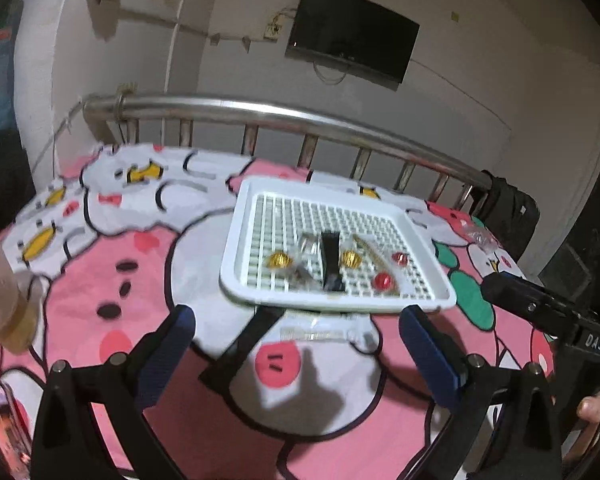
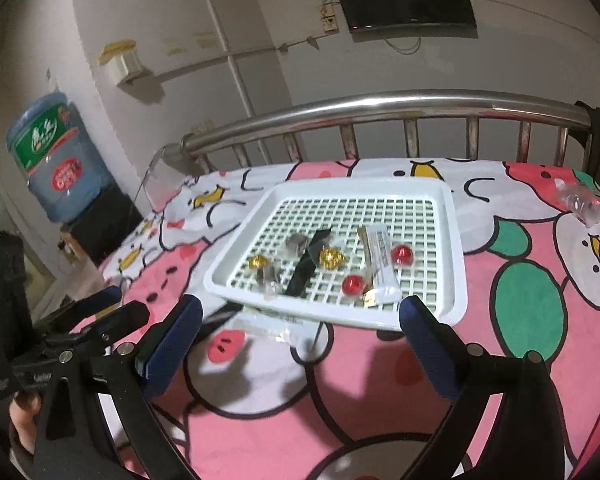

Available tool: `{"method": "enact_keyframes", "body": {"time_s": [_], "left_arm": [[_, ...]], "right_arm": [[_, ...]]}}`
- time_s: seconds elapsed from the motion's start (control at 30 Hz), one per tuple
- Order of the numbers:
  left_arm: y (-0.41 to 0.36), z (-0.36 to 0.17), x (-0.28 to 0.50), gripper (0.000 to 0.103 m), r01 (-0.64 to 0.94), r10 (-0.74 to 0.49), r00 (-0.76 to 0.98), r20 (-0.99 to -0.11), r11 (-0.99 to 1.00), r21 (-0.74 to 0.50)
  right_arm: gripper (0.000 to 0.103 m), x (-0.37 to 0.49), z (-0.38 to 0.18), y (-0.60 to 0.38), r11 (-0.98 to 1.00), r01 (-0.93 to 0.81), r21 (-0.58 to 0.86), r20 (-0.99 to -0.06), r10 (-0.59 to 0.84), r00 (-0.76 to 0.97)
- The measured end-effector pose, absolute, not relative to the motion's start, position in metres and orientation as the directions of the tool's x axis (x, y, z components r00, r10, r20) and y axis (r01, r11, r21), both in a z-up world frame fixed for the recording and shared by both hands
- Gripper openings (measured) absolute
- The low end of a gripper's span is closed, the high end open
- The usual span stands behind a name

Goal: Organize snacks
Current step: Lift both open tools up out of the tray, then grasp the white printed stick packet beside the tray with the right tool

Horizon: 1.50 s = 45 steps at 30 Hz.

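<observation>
A white perforated tray (image 1: 256, 200) (image 2: 456, 240) sits on the pink cartoon bedspread. In it lie two gold-wrapped candies (image 2: 332, 258), two red candies (image 2: 402, 254), a black stick packet (image 2: 308, 264), a white stick packet (image 2: 382, 264) and clear-wrapped sweets (image 2: 296, 242). In front of the tray on the bedspread lie a black stick packet (image 1: 244, 344) and a clear white packet (image 1: 320, 330) (image 2: 272, 322). My left gripper (image 1: 298, 346) is open and empty above these. My right gripper (image 2: 300, 340) is open and empty, just short of the tray.
A metal bed rail (image 1: 300, 120) (image 2: 380, 108) runs behind the tray. A clear wrapped candy (image 2: 580, 200) (image 1: 480, 238) lies far right on the bedspread. A water jug (image 2: 56, 156) stands at left, a TV (image 1: 352, 36) on the wall. A bottle (image 1: 4, 292) is at the left edge.
</observation>
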<state>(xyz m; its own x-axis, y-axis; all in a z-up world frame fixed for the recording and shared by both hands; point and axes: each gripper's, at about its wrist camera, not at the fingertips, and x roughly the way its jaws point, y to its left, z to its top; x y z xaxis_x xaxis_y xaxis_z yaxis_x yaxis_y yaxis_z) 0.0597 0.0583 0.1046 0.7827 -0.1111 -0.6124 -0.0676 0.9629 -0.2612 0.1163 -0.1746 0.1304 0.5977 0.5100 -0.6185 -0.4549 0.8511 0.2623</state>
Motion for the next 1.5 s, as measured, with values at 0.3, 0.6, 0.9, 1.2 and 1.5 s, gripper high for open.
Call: {"method": "enact_keyframes", "body": {"time_s": [0.3,0.6,0.9,1.2,1.5], "left_arm": [[0.070,0.057,0.068,0.103,-0.116,-0.071,0.718,-0.692,0.969,-0.220],[0.077,0.033,0.083,0.103,-0.150,-0.047,0.656,-0.753,0.970,-0.191],[0.083,0.016,0.097,0.092,-0.172,-0.022,0.607,-0.795,0.972,-0.159],[0.081,0.013,0.101,0.068,-0.165,0.030,0.613,-0.789,0.982,-0.092],[0.079,0.013,0.098,0.022,-0.126,-0.022,0.627,-0.779,0.984,-0.129]], "right_arm": [[0.100,0.114,0.085,-0.163,0.821,-0.525,0.225,-0.683,0.517,0.515],[0.100,0.129,0.045,-0.136,0.763,-0.613,0.203,-0.745,0.527,0.410],[0.087,0.147,0.022,-0.108,0.746,-0.645,0.165,-0.781,0.498,0.377],[0.059,0.154,0.017,-0.096,0.739,-0.657,0.147,-0.771,0.502,0.392],[0.014,0.138,0.018,-0.096,0.713,-0.680,0.172,-0.769,0.529,0.359]]}}
